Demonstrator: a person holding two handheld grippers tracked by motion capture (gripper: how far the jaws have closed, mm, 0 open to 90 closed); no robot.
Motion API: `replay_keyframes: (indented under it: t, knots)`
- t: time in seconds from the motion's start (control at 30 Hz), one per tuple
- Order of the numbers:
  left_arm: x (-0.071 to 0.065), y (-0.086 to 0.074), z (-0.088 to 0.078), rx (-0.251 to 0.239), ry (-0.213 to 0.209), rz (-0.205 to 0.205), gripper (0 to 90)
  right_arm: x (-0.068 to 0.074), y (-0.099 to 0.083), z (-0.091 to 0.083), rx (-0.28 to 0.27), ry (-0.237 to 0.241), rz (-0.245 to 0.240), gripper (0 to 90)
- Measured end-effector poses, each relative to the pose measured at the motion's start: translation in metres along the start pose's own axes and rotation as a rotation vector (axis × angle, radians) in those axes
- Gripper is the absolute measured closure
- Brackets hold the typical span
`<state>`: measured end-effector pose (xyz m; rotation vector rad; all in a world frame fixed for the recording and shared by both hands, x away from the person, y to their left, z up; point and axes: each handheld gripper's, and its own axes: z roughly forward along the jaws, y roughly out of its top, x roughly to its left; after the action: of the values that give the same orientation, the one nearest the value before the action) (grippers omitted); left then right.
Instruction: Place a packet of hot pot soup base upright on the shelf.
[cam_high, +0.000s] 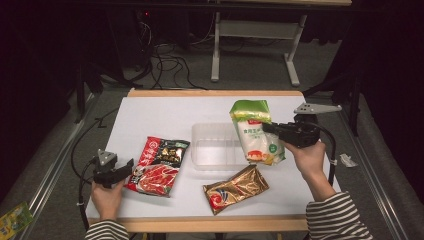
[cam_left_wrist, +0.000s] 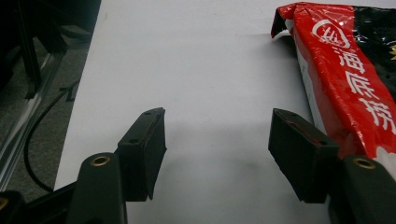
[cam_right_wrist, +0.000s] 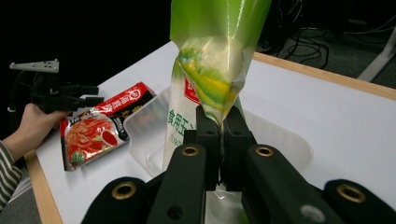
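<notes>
- Two risks: the right hand-held gripper (cam_high: 267, 127) pinches only an edge of the green bag (cam_high: 254, 132), hanging over the tub (cam_high: 212, 146)'s right end, so it may slip or swing.
- Left hand-held gripper (cam_high: 131, 165) gapes wide, empty, just beside the red bag (cam_high: 159, 165).
- Gold bag (cam_high: 236, 188) lies near; the table (cam_high: 160, 112)'s far left is roomy.

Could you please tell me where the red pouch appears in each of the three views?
High view: red pouch lies left of the clear tray.
Left gripper view: at the right edge.
Right gripper view: lower left, beside the tray.
Shared landmark: the tray.
</notes>
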<state>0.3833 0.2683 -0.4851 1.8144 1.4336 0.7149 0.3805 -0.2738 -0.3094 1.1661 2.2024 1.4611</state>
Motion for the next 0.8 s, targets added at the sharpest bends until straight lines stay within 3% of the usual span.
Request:
replay_keyframes:
  t: [0.4, 0.8]
  knots:
    - [0.0, 0.0, 0.0, 0.001, -0.002, 0.003, 37.1, -0.002, 0.007, 0.034, 0.0, -0.049, 0.038, 89.3]
    - [0.0, 0.0, 0.0, 0.001, -0.001, 0.004, 37.1, -0.011, 0.006, 0.052, -0.003, -0.166, 0.061, 89.1]
